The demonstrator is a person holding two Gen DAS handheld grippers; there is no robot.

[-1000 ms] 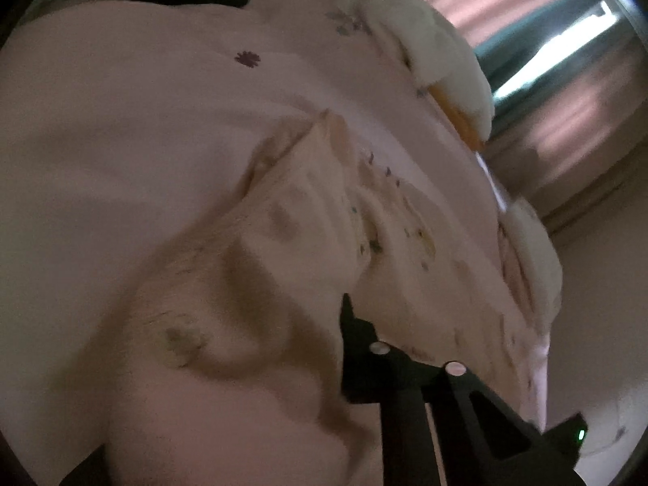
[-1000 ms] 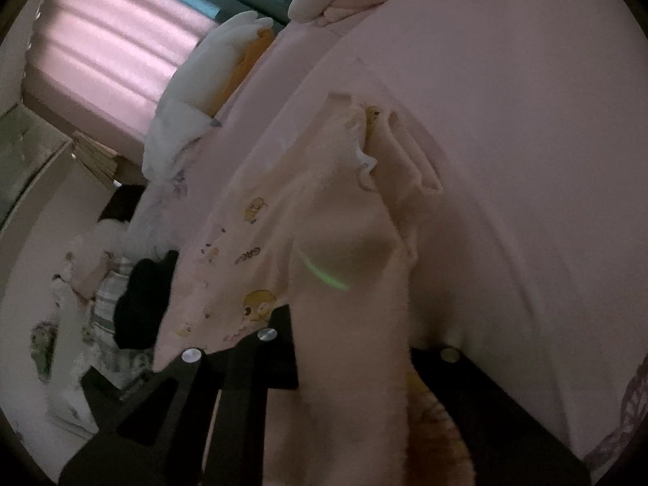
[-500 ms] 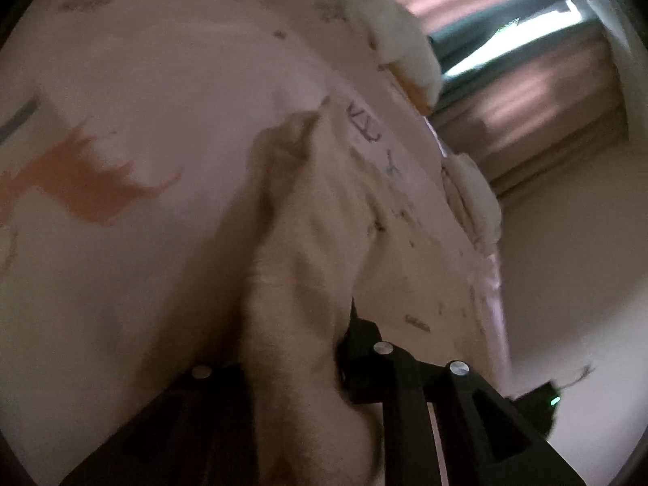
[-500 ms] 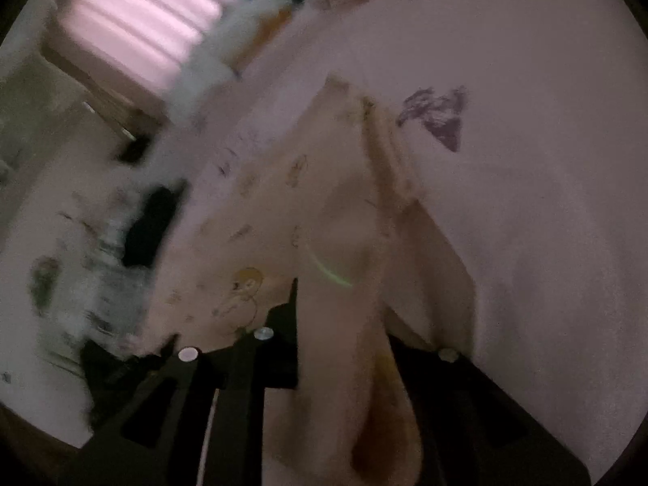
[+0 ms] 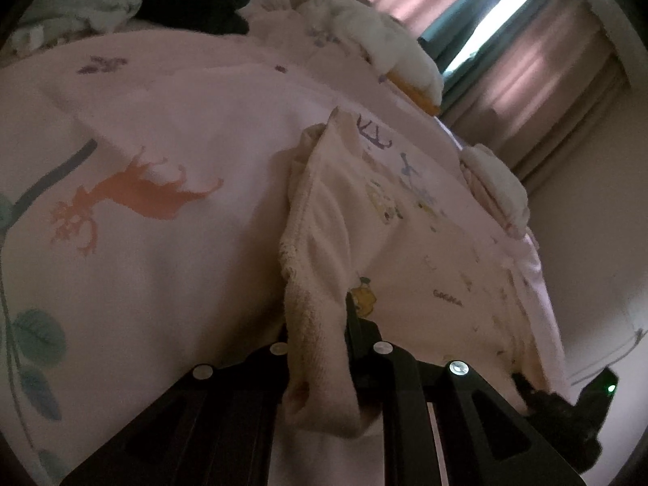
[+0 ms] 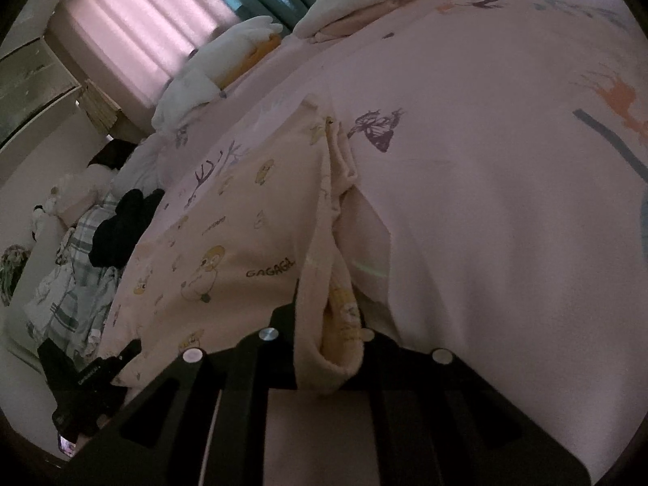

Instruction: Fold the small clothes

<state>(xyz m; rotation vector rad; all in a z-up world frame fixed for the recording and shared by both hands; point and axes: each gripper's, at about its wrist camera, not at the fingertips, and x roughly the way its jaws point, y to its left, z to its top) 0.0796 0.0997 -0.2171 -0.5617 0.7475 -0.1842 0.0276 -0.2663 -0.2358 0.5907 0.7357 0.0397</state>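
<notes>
A small cream garment (image 5: 324, 210) with yellow cartoon prints lies stretched across the pink printed bed sheet (image 5: 162, 121). My left gripper (image 5: 320, 324) is shut on one bunched fuzzy edge of it, and the cloth hangs down over the jaws. In the right wrist view the same garment (image 6: 227, 251) spreads to the left, its printed side up. There my right gripper (image 6: 328, 320) is shut on another folded edge. The right gripper shows as a dark shape (image 5: 567, 405) at the left view's lower right, and the left gripper (image 6: 89, 384) at the right view's lower left.
Piles of white folded cloth (image 5: 384, 40) (image 5: 494, 178) sit along the far side of the bed. A black garment (image 6: 121, 227) and checked cloth (image 6: 69, 295) lie at one end. Pink curtains and a window (image 5: 506, 20) stand behind. The sheet (image 6: 486, 202) beside the garment is bare.
Both grippers have slid sideways over the bed with the garment's edges in them. The garment now lies flatter and more spread out between them. Both views have rolled a little.
</notes>
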